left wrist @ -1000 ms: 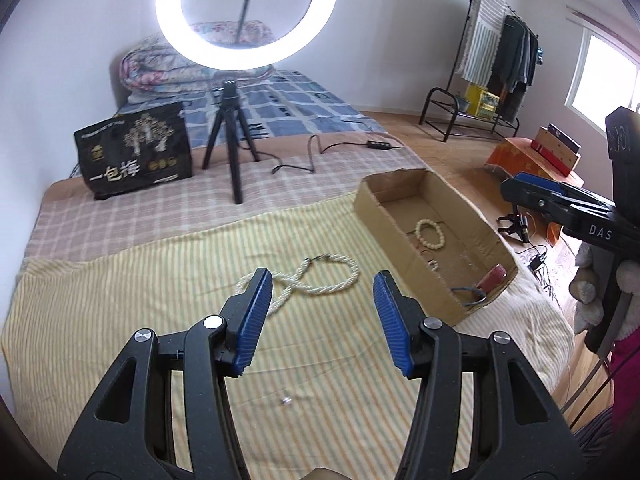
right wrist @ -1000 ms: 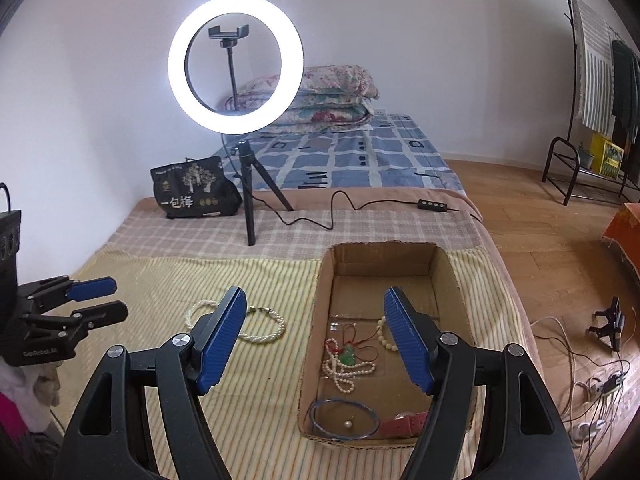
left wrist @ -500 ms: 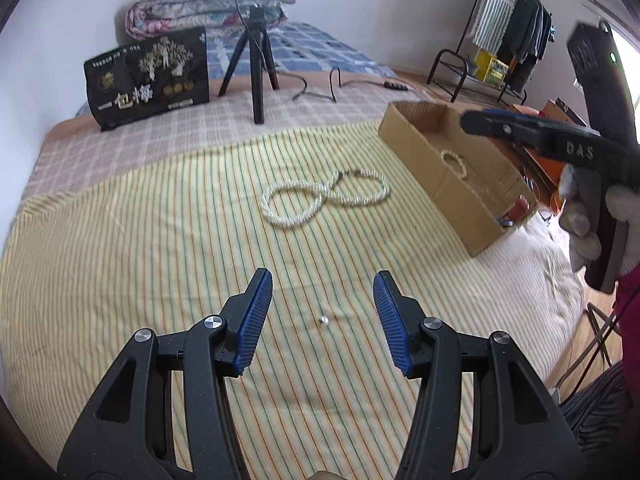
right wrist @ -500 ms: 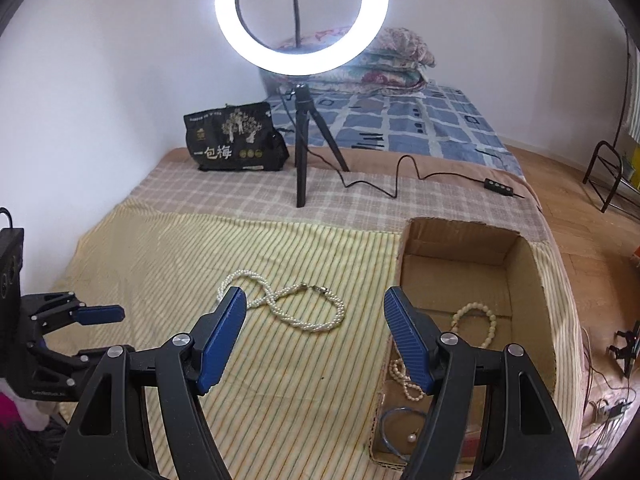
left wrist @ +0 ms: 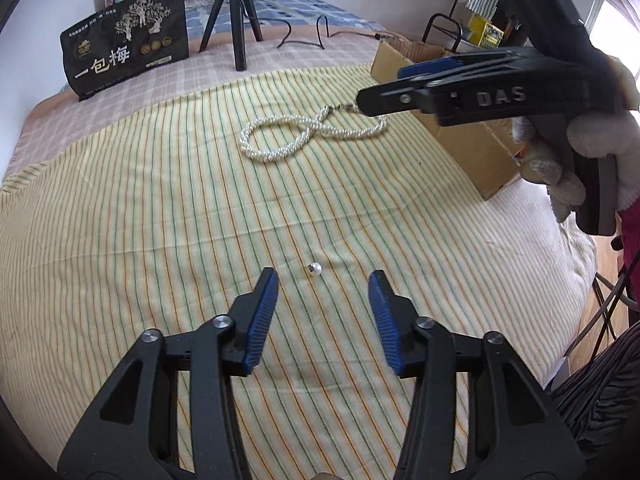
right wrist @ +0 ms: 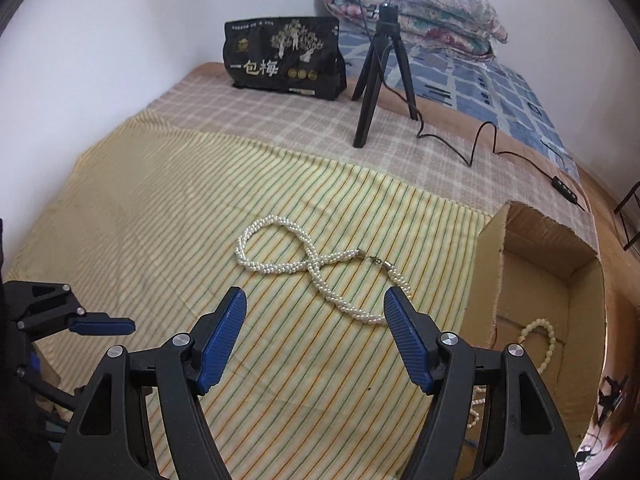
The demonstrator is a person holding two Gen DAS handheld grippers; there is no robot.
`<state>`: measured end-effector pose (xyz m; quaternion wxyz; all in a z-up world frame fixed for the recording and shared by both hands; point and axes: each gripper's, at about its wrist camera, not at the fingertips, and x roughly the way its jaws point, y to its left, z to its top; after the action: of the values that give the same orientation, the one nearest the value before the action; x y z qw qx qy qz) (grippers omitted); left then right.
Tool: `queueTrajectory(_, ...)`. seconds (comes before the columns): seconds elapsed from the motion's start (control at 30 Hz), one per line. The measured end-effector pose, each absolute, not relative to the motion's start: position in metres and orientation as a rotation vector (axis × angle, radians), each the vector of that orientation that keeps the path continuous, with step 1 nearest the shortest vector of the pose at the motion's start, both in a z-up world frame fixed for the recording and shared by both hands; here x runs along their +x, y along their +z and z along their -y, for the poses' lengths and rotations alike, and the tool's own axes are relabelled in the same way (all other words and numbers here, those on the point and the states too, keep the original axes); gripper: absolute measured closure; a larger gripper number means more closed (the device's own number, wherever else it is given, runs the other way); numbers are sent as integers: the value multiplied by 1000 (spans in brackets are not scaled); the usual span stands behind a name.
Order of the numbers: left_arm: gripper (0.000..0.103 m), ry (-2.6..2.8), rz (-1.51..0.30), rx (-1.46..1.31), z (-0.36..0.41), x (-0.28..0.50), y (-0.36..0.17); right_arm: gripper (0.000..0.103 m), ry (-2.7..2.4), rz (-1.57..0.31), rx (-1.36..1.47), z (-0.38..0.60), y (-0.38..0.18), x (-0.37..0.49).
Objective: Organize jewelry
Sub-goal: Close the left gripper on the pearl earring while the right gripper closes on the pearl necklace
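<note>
The left gripper (left wrist: 323, 284), its blue ribbed pads set on black clamp arms, has its jaws closing with nothing yet between them; the small loose white pearl bead with a metal cap (left wrist: 315, 269) lies just ahead of the tips, roughly centred on the gap, which suggests the gripper is lined up to pinch it off the cloth. The right gripper (right wrist: 316, 300) stands wide and empty, angled down over the twisted white pearl necklace (right wrist: 304, 264) that lies in a figure-eight on the bed, its near loop just beyond the right-hand pad; that spread looks chosen to straddle the thick rope of beads. Both pieces lie on the yellow cloth with thin green and orange stripes (left wrist: 140, 208), a soft surface where a bead could sink or roll when nudged. Beside the necklace sits the open brown cardboard box (right wrist: 484, 276), already holding a cream bead bracelet (right wrist: 540, 340), likely the destination. Farther back stand a black tripod (right wrist: 380, 80) under a ring light, a black printed bag (right wrist: 286, 58), and folded floral quilts against the white wall.
</note>
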<state>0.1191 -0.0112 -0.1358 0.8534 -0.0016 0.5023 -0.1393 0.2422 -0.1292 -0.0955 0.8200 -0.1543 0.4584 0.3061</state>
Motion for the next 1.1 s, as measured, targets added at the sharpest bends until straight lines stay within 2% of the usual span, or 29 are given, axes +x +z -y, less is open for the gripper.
queueTrajectory(0.23,57,-292,-1080,12,15,126,-147,33,633,-1035,-376,116,-119,251)
queueTrajectory(0.33,57,-293,-1082,10,16,131,-150,40,631,-1044,-378,114,-122,254)
queueTrajectory(0.4,58,-288,-1085,15,16,134,-152,40,627,-1049,-386,111,-125,256)
queueTrajectory(0.5,67,-282,-1096,17,16,139,-157,45,629,-1059,-402,107,-131,258)
queueTrajectory(0.57,67,-278,-1100,21,16,141,-161,49,631,-1067,-402,106,-133,260)
queueTrajectory(0.87,67,-281,-1102,35,20,144,-164,51,629,-1080,-405,102,-141,265)
queueTrajectory(0.93,70,-284,-1103,41,22,144,-164,55,627,-1085,-404,101,-144,266)
queueTrajectory(1.1,76,-282,-1107,53,24,145,-165,55,617,-1095,-410,99,-151,271)
